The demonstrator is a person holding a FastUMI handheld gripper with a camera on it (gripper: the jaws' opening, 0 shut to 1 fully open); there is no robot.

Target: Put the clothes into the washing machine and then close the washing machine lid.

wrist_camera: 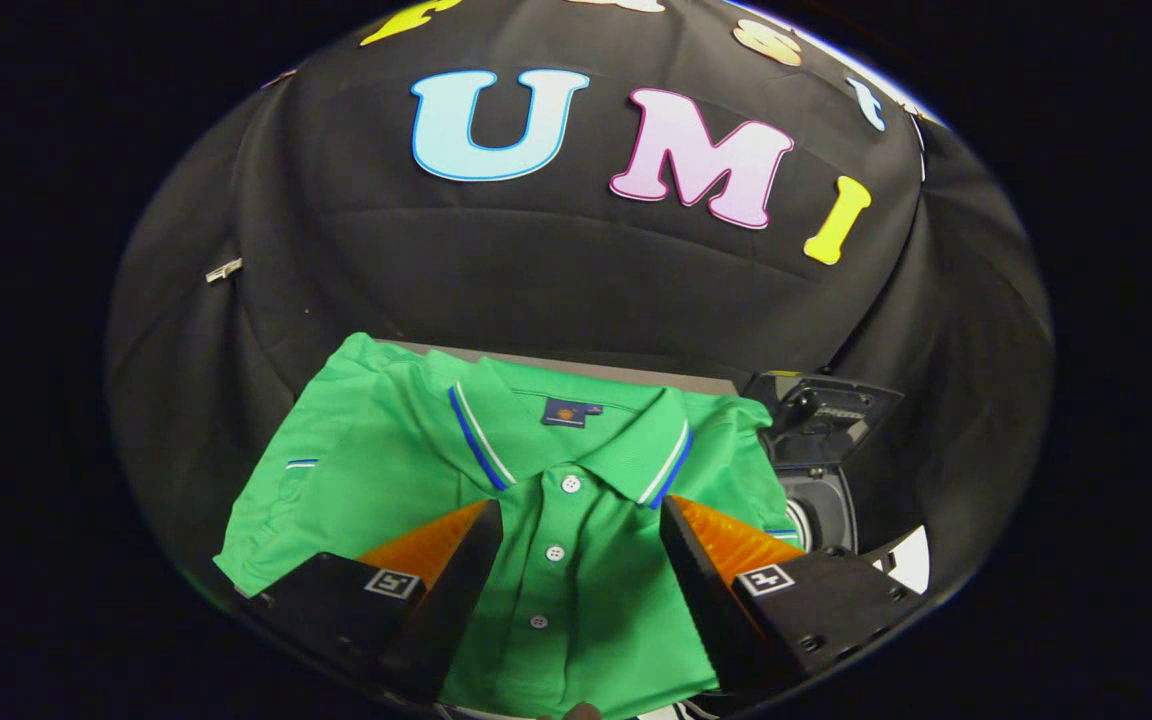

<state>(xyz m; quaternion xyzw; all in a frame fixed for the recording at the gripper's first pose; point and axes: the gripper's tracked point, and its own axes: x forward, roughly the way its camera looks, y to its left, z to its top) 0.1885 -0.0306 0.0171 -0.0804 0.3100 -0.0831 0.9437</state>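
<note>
Gripper view: green polo shirt [546,470] lies folded flat, collar away from the camera, button placket running straight back toward the fingers. Folded like that it sits as one neat stack, so a single pinch should lift it whole (my read, not a given).

The gripper [581,515] hangs over the shirt with its fingers spread wide, one on each side of the placket; the second button sits between the tips. Nothing is held. Whether the tips touch the fabric I cannot tell. Centring over the placket makes sense: a grab there takes the layers at the middle, so the shirt should hang evenly instead of unrolling to one side.

Washing machine [816,500] is at about 3 o'clock from the fingertips, just beyond the shirt's right edge. Its lid [821,410] stands up and open, at roughly 2 o'clock, so the drum mouth is free to receive the shirt (lid up first, close last, fits the task order). The shirt's right sleeve lies just beside the machine, maybe overlapping its rim; hard to tell.

A strip of grey table edge [576,365] shows at 12 o'clock, past the collar.

Step in hand, as I judge it: lining up the pick; shirt not yet in the machine, lid not yet closed.
</note>
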